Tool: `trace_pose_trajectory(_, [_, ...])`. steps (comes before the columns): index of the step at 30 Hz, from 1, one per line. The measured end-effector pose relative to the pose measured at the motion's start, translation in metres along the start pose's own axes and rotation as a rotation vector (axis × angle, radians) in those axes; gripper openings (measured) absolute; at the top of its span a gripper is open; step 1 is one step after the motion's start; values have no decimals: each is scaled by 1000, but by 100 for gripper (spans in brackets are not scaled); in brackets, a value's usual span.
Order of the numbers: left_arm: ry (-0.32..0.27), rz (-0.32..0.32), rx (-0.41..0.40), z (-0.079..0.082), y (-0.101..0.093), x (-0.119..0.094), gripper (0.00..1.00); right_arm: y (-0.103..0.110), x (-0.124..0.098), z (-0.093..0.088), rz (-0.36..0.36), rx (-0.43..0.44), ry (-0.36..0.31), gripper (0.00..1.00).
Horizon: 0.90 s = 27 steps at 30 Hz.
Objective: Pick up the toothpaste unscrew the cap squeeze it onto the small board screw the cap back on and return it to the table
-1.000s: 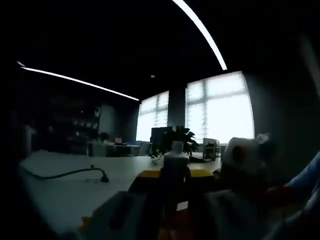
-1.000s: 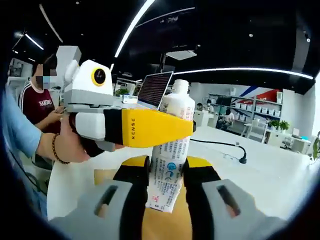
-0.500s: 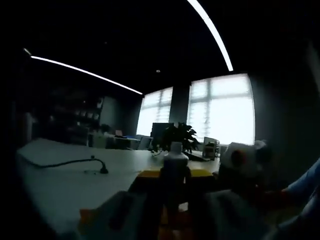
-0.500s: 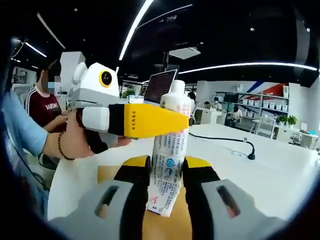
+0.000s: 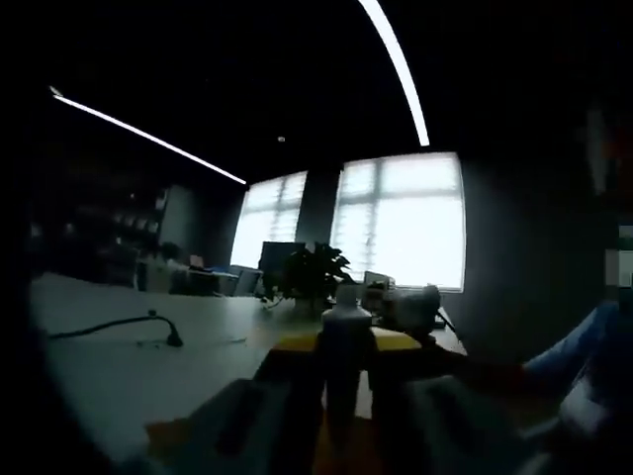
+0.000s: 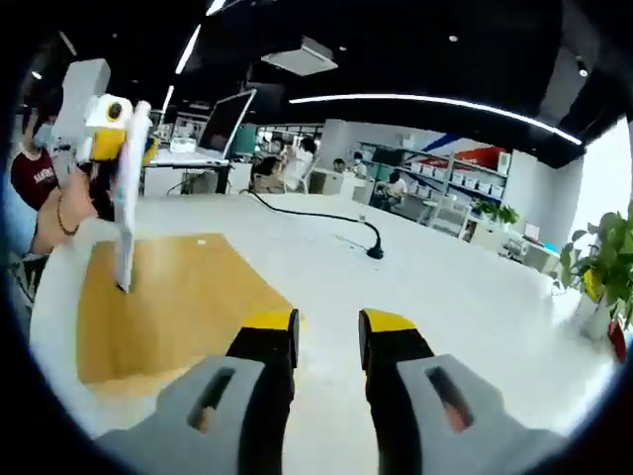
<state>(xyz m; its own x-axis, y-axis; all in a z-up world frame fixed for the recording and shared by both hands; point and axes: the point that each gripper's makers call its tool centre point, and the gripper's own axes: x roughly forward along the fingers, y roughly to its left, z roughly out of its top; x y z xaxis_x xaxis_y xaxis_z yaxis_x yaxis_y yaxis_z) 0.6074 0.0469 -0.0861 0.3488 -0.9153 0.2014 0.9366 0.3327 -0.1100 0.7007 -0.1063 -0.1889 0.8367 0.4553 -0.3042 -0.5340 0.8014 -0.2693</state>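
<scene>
Right gripper (image 6: 327, 332), nearest to you in the right gripper view, stands with its yellow-tipped jaws parted and nothing between them, low over the white table (image 6: 475, 297). Having let go, it is free to take the cap when you bring it back. Beyond it and to the left lies the small board (image 6: 168, 302), flat on the table, its wooden face bare of any paste that can be made out. Over the board's far left part, your left gripper (image 6: 114, 143) holds the toothpaste (image 6: 126, 213) upright, flat end down, very near the board; contact cannot be told. In the dim left gripper view, the same tube rises between that gripper's closed jaws, and its white cap (image 5: 345, 297) is on top. Holding the body low leaves the cap exposed for unscrewing, which is judged the next step. Farther off, a black cable (image 6: 326, 220) crosses the table; behind are shelves and seated people.
</scene>
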Motion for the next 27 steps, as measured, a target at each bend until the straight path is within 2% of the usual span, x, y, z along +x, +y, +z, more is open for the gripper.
trace_pose_trajectory(1, [-11,-37,9,1,-7,1,16,-1,4,-3,1,13,3,26])
trace_pose_trajectory(3, [8,-93,5,-2,-20,3,16,4,9,-13,29,49,33,25])
trace_pose_trajectory(5, [11,-149,24,-3,-33,4,16,16,16,-21,100,93,53,25])
trace_pose_trajectory(6, [14,-156,26,-4,-35,5,16,22,19,-24,134,119,59,25])
trace_pose_trajectory(12, [16,-167,52,-4,-43,6,16,20,25,-32,116,140,74,21])
trace_pose_trajectory(15, [12,-159,32,-4,-40,7,16,15,27,-39,93,136,92,21])
trace_pose_trajectory(18, [8,-152,13,-4,-37,7,16,18,30,-44,107,136,100,21])
trace_pose_trajectory(23, [4,-153,-19,-4,-35,7,16,19,33,-45,122,128,99,18])
trace_pose_trajectory(27, [7,-154,-24,-4,-36,7,16,14,34,-47,108,122,99,17])
